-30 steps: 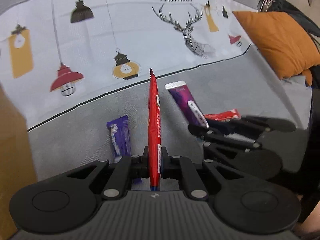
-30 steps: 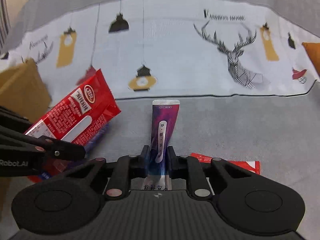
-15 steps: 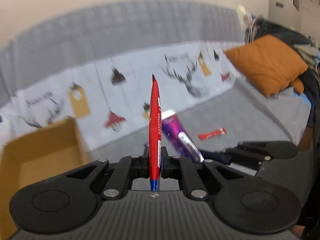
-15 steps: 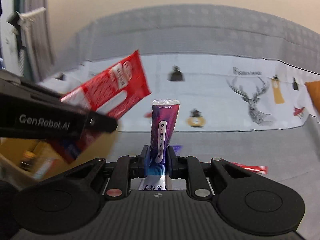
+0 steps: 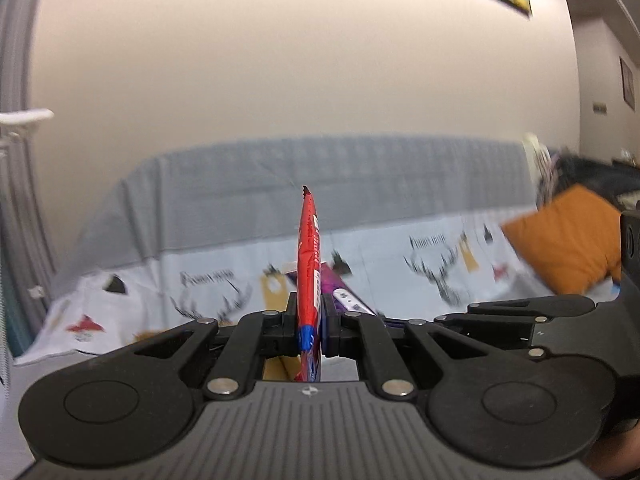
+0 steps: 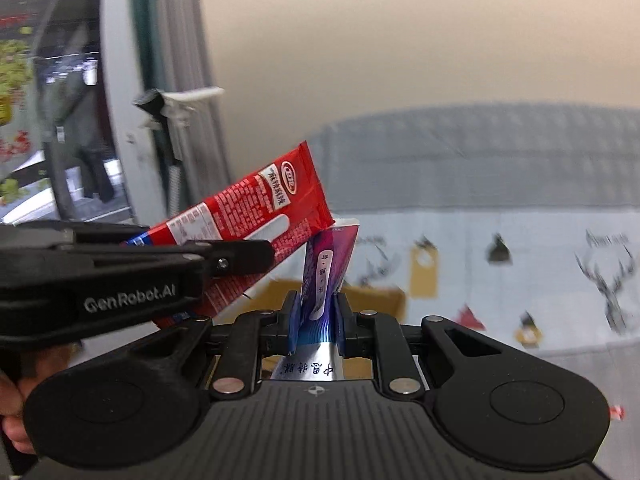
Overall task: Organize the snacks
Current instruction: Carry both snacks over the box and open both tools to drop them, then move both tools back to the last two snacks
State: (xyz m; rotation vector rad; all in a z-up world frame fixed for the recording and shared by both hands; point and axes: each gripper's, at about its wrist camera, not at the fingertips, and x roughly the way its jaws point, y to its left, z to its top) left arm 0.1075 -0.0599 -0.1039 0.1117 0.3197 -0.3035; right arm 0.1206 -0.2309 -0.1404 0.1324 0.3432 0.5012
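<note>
Left wrist view: the left tongs (image 5: 310, 322) are pressed together on a flat red foil snack packet (image 5: 308, 264), which stands edge-on and upright between the pads, clear of any surface. Just behind it, a purple foil snack pouch (image 5: 346, 294) shows in the right tongs (image 5: 384, 320), which reach in from the right side. A grey sofa with a white printed cover (image 5: 400, 256) and an orange cushion (image 5: 568, 240) lie beyond, blurred. A sliver of brown cardboard (image 5: 280, 368) shows below the jaws. Right wrist view: the right tongs (image 6: 317, 322) pinch the purple foil snack pouch (image 6: 326, 276) near its lower end, its top tilted slightly toward the red packet (image 6: 256, 216) carried by the left tongs (image 6: 240, 258) at the left side; the two packets touch or overlap at their upper corners. An open brown cardboard box (image 6: 376, 300) sits below and beyond the jaws. Step in hand, as judged: transport of both snacks toward the box. The next move calls for positioning each packet over the box opening, lowering it, then releasing it; keep the packets from snagging each other.
</note>
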